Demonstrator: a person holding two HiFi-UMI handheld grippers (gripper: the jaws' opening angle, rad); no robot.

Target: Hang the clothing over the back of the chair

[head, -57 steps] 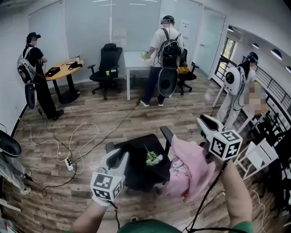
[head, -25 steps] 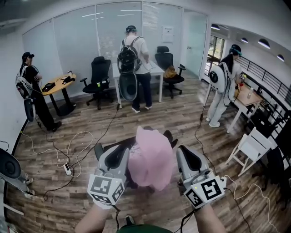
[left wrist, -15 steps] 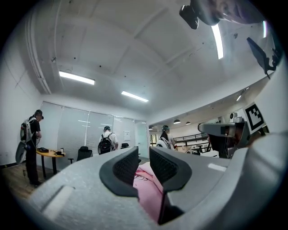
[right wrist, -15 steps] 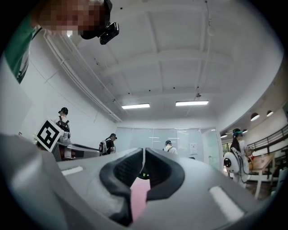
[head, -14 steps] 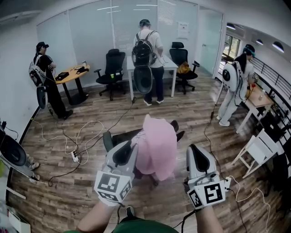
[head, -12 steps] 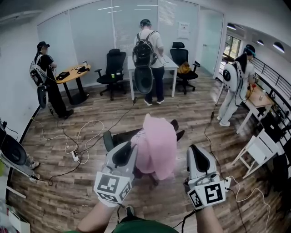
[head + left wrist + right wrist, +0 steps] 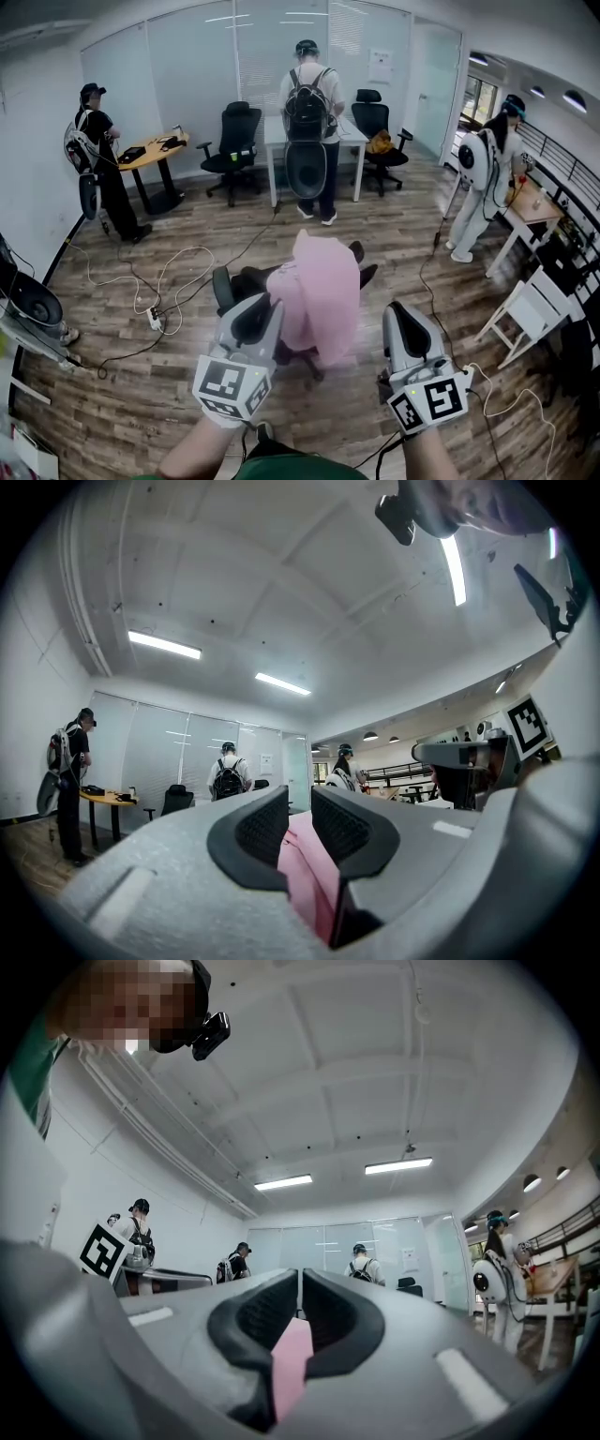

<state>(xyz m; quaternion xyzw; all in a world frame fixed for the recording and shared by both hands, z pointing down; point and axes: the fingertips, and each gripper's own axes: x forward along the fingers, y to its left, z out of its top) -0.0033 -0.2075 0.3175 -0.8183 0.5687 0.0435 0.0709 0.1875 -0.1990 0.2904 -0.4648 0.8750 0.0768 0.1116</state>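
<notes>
At the left edge of the black chair, the left tongs stand closed on a fold of the pink clothing. The cloth fills the narrow gap between the ribbed pads, and that hold, I judge, keeps the left side of the garment spread while it settles over the backrest. Between the two tongs the clothing hangs draped over the top edge of the chair back, which it hides. It is a soft, plain, pale-pink piece, rounded like a hood at the top and falling in loose folds down the near side. On the right, the right tongs are pressed all but together on a thin pink strip of it, likely to keep that side level, though the head view does not show the cloth reaching them.
</notes>
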